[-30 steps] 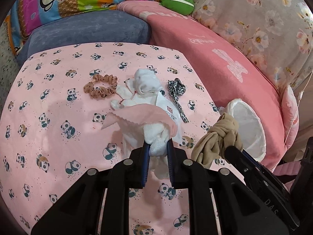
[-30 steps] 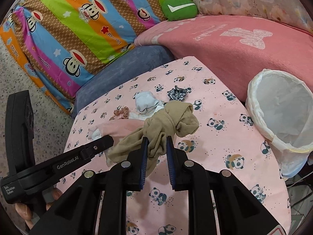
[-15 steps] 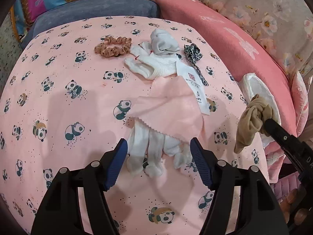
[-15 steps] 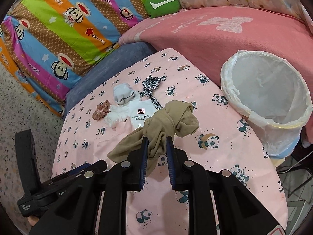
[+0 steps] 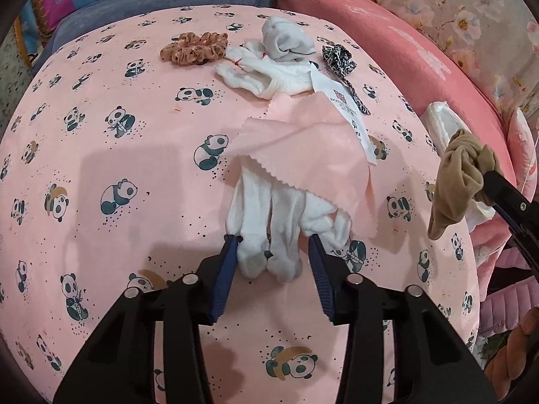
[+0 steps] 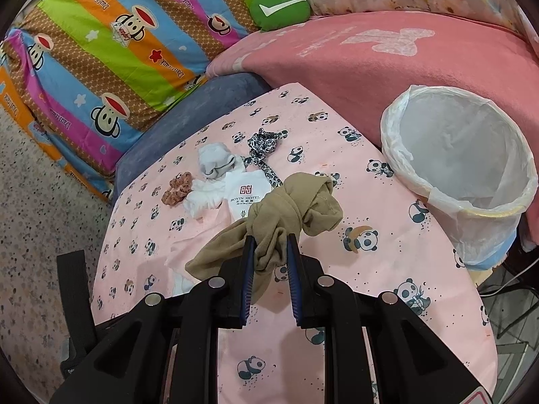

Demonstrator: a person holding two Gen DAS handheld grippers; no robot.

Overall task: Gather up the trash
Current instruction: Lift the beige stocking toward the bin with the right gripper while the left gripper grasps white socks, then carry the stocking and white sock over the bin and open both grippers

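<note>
"BOYIN HOTEL" on white paper packet (image 6: 245,191); "Dan'l.eak" on striped monkey bedding (image 6: 111,43)

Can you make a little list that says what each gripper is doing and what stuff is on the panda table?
left gripper: open, its fingers either side of the white glove
right gripper: shut on the knotted tan stocking, held up in the air
trash bin: lined with a white bag, beside the table
on table: pink cloth, brown scrunchie, hotel card

Matt knit white glove (image 5: 269,229), soft tan cloth bundle (image 6: 289,208), crinkled plastic bin liner (image 6: 404,168).
</note>
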